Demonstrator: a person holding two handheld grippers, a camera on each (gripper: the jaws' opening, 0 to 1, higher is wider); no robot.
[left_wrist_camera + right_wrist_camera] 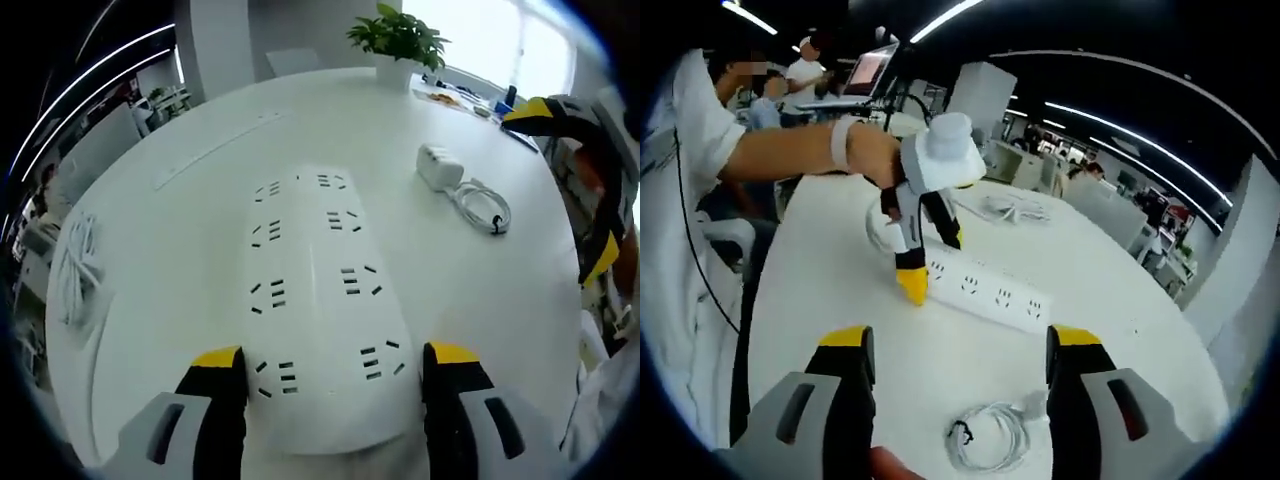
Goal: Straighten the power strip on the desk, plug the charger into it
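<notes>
On the white desk [180,250] the strip [320,300] lies flat, sockets up, its near end between the left gripper [338,372]'s yellow-tipped jaws. Jaws apart, one on each long side of the strip, close to the edges; contact can't be told. In the right gripper view the left gripper [925,262] stands tips-down at the strip [985,290]'s end, a person's hand [865,150] on it.

Charger [438,166] sits well apart from the strip, toward the far right of the desk in the left gripper view, its coiled cable [485,207] just beside it. In the right gripper view the cable [990,432] lies just ahead of the right gripper [958,365]; that gripper is spread wide, holding nothing.

Handling guess: strip is rigid plastic, long, probably light and slick on this smooth top, so it should pivot easily when nudged at one end; squeeze across the narrow width, not the socket face. Charger looks like a small hard block: grip its flat sides, prongs free. The cable is limp and may drag or snag.
</notes>
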